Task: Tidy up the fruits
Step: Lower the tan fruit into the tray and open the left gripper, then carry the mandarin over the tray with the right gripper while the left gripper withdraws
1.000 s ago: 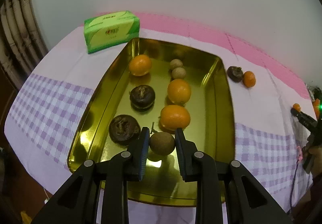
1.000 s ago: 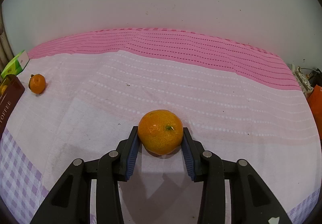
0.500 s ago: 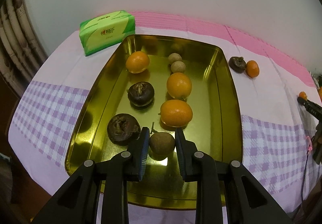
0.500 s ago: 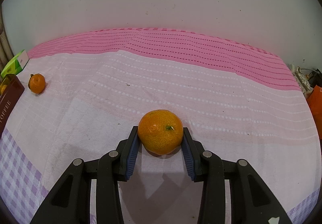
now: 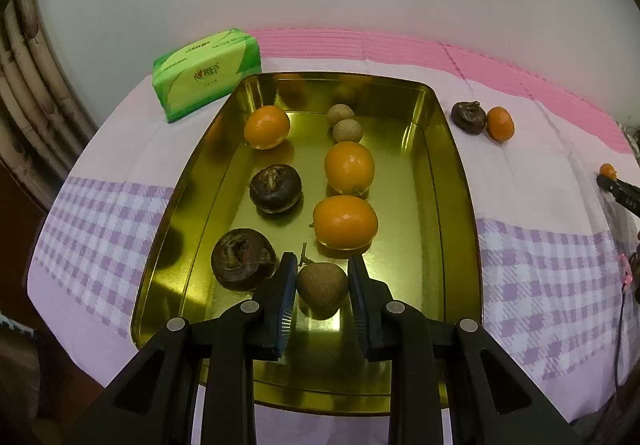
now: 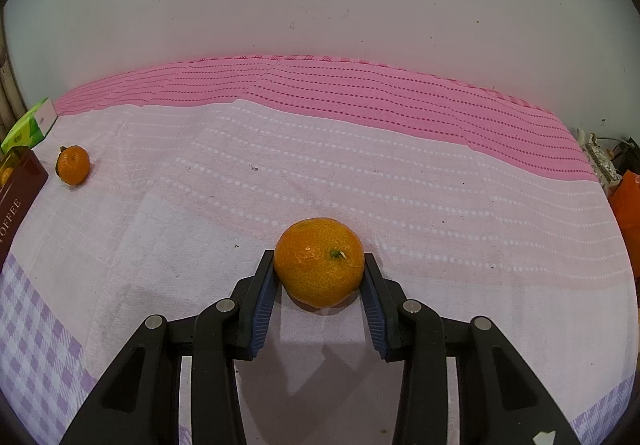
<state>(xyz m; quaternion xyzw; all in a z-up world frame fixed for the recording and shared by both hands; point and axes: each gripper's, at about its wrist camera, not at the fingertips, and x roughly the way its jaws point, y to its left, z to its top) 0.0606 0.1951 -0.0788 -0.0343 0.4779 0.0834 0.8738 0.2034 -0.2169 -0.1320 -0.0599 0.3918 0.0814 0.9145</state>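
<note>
A gold tray (image 5: 456, 181) holds three tangerines, the nearest (image 5: 345, 222) in the middle, two dark round fruits (image 5: 276, 188) (image 5: 242, 258) and two small brown ones (image 5: 347, 130). My left gripper (image 5: 322, 285) is shut on a brown round fruit (image 5: 322, 286) just above the tray's near floor. A dark fruit (image 5: 468, 117) and a tangerine (image 5: 500, 123) lie on the cloth right of the tray. My right gripper (image 6: 319, 277) is shut on a tangerine (image 6: 319, 262) that rests on the cloth. Another tangerine (image 6: 73, 164) lies far left.
A green tissue pack (image 5: 206, 74) lies behind the tray's left corner. The tray's brown outer wall (image 6: 16, 197) shows at the left edge of the right wrist view. Orange and mixed items (image 6: 628, 201) sit at the table's right edge. A wall stands close behind.
The left gripper with the brown fruit has drawn back and swung a little, so the tray appears more head-on. The right gripper and its tangerine have not moved.
</note>
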